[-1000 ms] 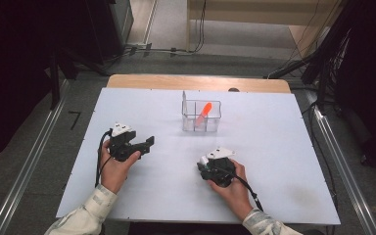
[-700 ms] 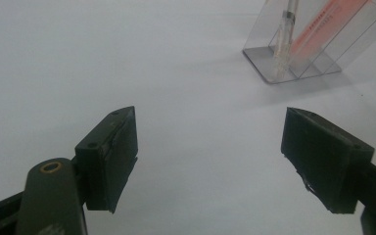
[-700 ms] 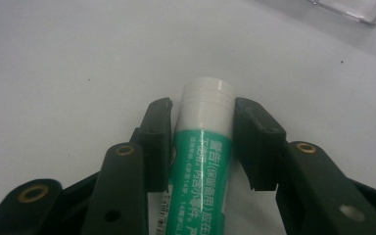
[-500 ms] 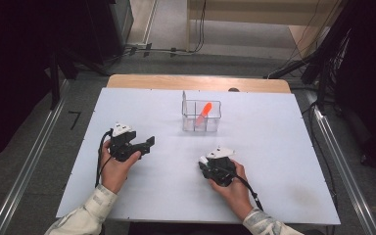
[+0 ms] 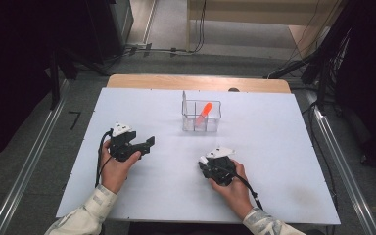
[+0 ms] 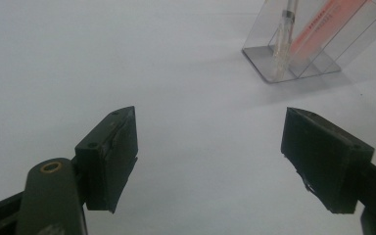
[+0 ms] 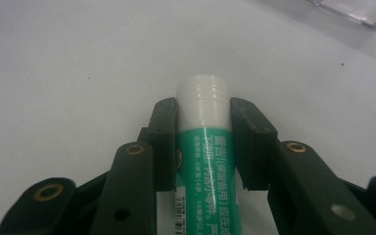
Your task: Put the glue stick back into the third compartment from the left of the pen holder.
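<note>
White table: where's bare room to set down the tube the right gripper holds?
Most of the white table is bare: right of the clear organizer, left of it, and the strip between the left gripper and right gripper. Crowded only at back centre, where the organizer holds an orange pen. The green tube fits anywhere.

A green tube (image 7: 203, 156) with a white ribbed cap sits pinched between the right tongs (image 7: 203, 117), cap pointing forward. Toward twelve o'clock, a clear divided holder (image 5: 201, 116) stands on the white surface (image 5: 274, 147), an orange pen (image 5: 203, 112) leaning inside.
</note>
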Tool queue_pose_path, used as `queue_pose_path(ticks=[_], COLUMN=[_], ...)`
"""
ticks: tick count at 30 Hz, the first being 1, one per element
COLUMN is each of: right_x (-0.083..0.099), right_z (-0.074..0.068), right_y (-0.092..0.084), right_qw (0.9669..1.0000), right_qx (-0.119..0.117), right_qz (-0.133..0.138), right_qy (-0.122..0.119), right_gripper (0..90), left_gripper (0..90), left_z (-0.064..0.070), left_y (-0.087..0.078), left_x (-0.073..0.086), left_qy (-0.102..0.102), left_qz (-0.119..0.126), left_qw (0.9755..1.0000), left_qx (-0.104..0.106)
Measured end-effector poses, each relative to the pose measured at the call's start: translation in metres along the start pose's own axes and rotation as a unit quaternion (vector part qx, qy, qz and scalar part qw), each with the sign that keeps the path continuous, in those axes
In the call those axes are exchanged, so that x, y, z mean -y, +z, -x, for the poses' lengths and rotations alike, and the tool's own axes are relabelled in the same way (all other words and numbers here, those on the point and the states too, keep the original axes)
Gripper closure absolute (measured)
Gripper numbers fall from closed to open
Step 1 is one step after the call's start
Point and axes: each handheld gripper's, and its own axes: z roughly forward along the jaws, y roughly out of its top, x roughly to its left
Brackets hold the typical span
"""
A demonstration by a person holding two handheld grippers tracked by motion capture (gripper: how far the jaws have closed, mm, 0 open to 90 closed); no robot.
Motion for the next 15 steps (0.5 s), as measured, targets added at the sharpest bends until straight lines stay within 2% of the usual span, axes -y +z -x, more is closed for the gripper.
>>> queue_pose_path(ticks=[8, 15], right_x=[-0.001, -0.007], right_z=[0.004, 0.011], right_y=[-0.002, -0.009], right_qw=[1.0, 0.9996], right_qx=[0.002, 0.002], right_qz=[0.003, 0.021], right_qy=[0.008, 0.016], right_gripper=[63.1, 63.1], left_gripper=[22.1, 22.2], left_z=[0.0, 0.0], left_y=[-0.001, -0.001], left_x=[0.0, 0.0], left_qy=[0.0, -0.002], left_qz=[0.001, 0.002], left_qw=[1.0, 1.0], left_qx=[-0.001, -0.001])
